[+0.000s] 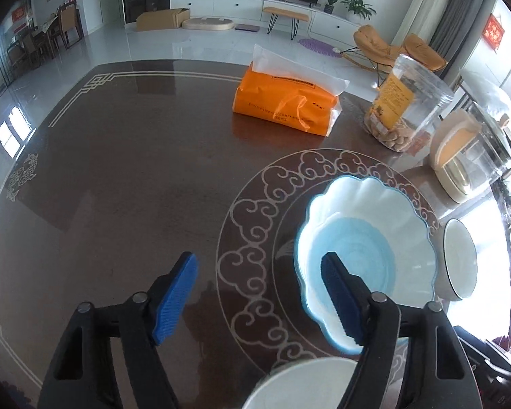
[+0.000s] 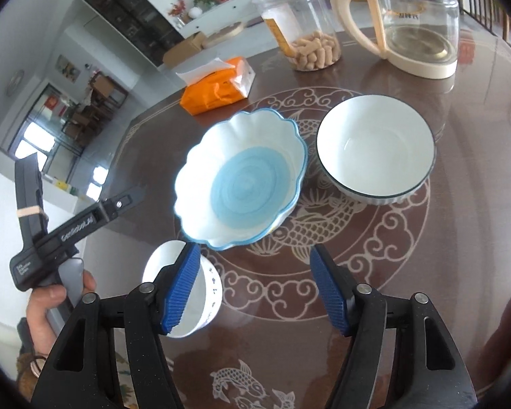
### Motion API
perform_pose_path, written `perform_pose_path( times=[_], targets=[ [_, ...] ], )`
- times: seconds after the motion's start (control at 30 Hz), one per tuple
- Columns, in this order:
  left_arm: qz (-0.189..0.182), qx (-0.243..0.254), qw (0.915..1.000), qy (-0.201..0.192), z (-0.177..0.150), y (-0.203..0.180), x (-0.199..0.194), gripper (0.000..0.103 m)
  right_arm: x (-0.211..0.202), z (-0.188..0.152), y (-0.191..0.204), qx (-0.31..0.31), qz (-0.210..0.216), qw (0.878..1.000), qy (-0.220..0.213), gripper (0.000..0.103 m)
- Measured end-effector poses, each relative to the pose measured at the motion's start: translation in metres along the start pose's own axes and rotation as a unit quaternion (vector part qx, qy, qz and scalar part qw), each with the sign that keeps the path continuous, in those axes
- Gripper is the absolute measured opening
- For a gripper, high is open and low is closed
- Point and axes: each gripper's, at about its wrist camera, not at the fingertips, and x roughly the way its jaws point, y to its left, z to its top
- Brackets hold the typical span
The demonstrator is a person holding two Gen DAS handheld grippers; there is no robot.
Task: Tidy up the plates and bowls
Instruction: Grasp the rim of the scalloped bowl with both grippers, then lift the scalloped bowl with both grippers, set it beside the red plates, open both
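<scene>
Both grippers hovering with jaws apart, gripping nothing: left gripper [image 1: 259, 293] beside the scalloped bowl [image 1: 368, 238], right gripper [image 2: 255, 289] by the small bowl [image 2: 187, 293].

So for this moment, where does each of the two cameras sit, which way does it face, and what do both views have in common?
Left wrist: on the left gripper, angled down across the dark table toward the scalloped blue bowl; its own open blue-padded fingers show.
Right wrist: on the right gripper, looking down at the same bowl and the dark-rimmed white bowl; its own open fingers show, plus the hand holding the left gripper.
Shared: scalloped bowl, white bowl, small white bowl, orange tissue pack, snack jar, glass kettle.
</scene>
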Motion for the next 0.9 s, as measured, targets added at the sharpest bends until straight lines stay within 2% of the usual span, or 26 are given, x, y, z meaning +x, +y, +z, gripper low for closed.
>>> perform_pose_path(
  times=[0.1,0.2,0.3,0.37,0.43,0.53,0.6,0.77,0.87,0.9],
  targets=[
    [-0.005,-0.002,0.9999,0.011,0.015,-0.004,0.022,0.068,0.024,0.006,-0.008,0.030,-0.018,0.999,0.015,0.055],
    [-0.015,0.022,0.9994,0.021,0.020,-0.017,0.036,0.068,0.039,0.008,-0.014,0.039,-0.020,0.999,0.025,0.055],
    [-0.004,0.045,0.9985,0.032,0.021,-0.027,0.051,0.067,0.050,0.010,-0.016,0.038,-0.027,0.999,0.027,0.055],
    [-0.003,0.045,0.9983,0.037,0.022,-0.030,0.059,0.043,0.056,0.011,-0.017,0.038,-0.032,0.998,0.028,0.054],
    [-0.032,0.033,0.9977,0.050,0.021,-0.028,0.067,0.031,0.062,0.012,-0.018,0.039,-0.030,0.998,0.031,0.046],
    [-0.048,0.029,0.9972,0.048,0.019,-0.033,0.068,0.017,0.066,0.013,-0.016,0.034,-0.028,0.999,0.031,0.041],
    [-0.040,0.035,0.9977,0.041,0.018,-0.036,0.068,0.018,0.069,0.014,-0.012,0.027,-0.025,0.999,0.034,0.032],
    [-0.054,-0.007,0.9981,0.028,0.017,-0.024,0.060,0.012,0.068,0.012,-0.002,-0.001,-0.050,0.998,0.027,0.030],
    [-0.051,-0.009,0.9986,0.011,0.018,-0.020,0.047,0.012,0.056,0.014,0.009,-0.033,-0.045,0.998,0.000,0.029],
    [-0.053,-0.010,0.9985,0.010,0.019,-0.019,0.044,0.012,0.055,0.018,0.009,-0.028,-0.038,0.999,0.002,0.029]
  ],
)
